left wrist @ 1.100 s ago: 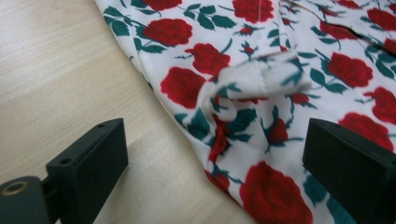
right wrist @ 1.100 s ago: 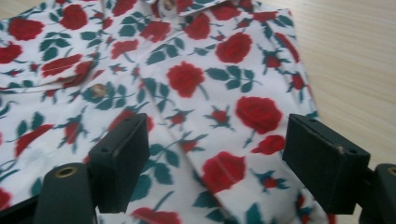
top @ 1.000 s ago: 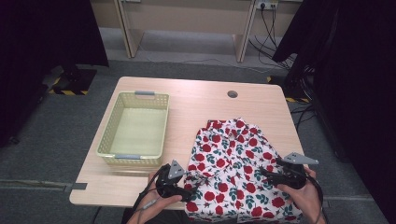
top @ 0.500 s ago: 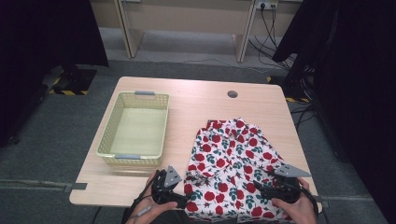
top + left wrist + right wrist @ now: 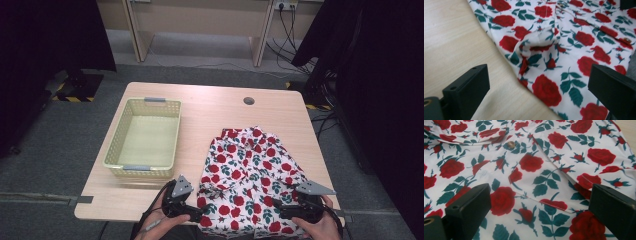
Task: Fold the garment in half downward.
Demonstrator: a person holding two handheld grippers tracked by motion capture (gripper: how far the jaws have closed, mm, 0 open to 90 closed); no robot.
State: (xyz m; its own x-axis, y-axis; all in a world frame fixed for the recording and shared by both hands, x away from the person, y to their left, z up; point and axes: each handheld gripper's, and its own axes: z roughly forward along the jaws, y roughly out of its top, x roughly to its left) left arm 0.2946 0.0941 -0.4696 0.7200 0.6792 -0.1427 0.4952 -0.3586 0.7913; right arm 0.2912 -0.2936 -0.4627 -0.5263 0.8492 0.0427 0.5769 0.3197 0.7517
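A white garment with red roses and green leaves (image 5: pixel 250 170) lies rumpled on the right half of the wooden table (image 5: pixel 220 110). My left gripper (image 5: pixel 197 216) rests at the garment's near left edge. Its jaws stand wide open over a bunched fold (image 5: pixel 536 47) where cloth meets wood. My right gripper (image 5: pixel 280 210) sits at the near right corner, low over the flat printed cloth (image 5: pixel 531 165). Its jaws have just been opening and stand wide apart; the cloth lies under them and is not pinched. A small button (image 5: pixel 511 144) shows ahead of them.
A pale yellow mesh basket (image 5: pixel 112 150) with nothing in it stands on the table's left half. A round cable hole (image 5: pixel 248 100) is near the far edge. Dark curtains and cables flank the table on the grey floor.
My right gripper has slid a little toward the near edge of the table. The left gripper has barely shifted. The garment lies as before.
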